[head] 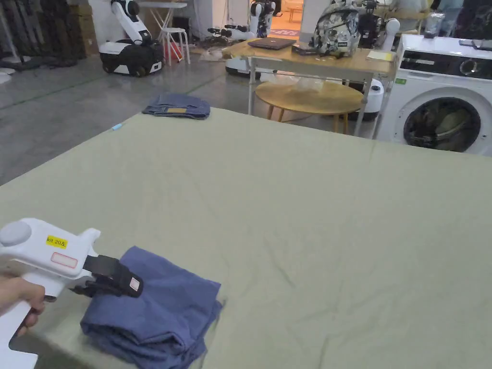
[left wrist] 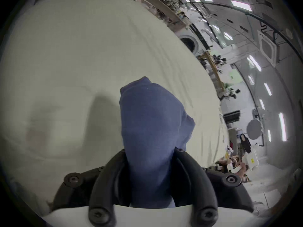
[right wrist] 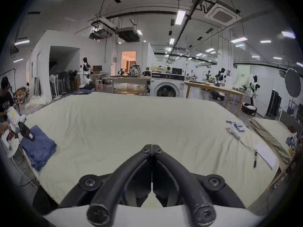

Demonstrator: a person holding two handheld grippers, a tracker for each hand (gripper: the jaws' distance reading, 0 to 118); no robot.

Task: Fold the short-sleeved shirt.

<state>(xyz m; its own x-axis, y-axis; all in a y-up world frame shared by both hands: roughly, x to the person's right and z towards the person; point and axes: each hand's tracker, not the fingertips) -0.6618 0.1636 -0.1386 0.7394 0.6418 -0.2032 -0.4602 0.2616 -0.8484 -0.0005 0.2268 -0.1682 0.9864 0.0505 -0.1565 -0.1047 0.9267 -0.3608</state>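
Bright ceiling lights [right wrist: 180, 16] give even light; both gripper views bend and darken at the edges, the left one slightly blurred.

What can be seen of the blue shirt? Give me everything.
The blue shirt is soft, plain woven-looking cloth, folded into a thick, slightly rumpled bundle with layered edges. It lies near the corner of the pale green sheet. The left claw is at its edge, and the left gripper view shows the cloth between the jaws.
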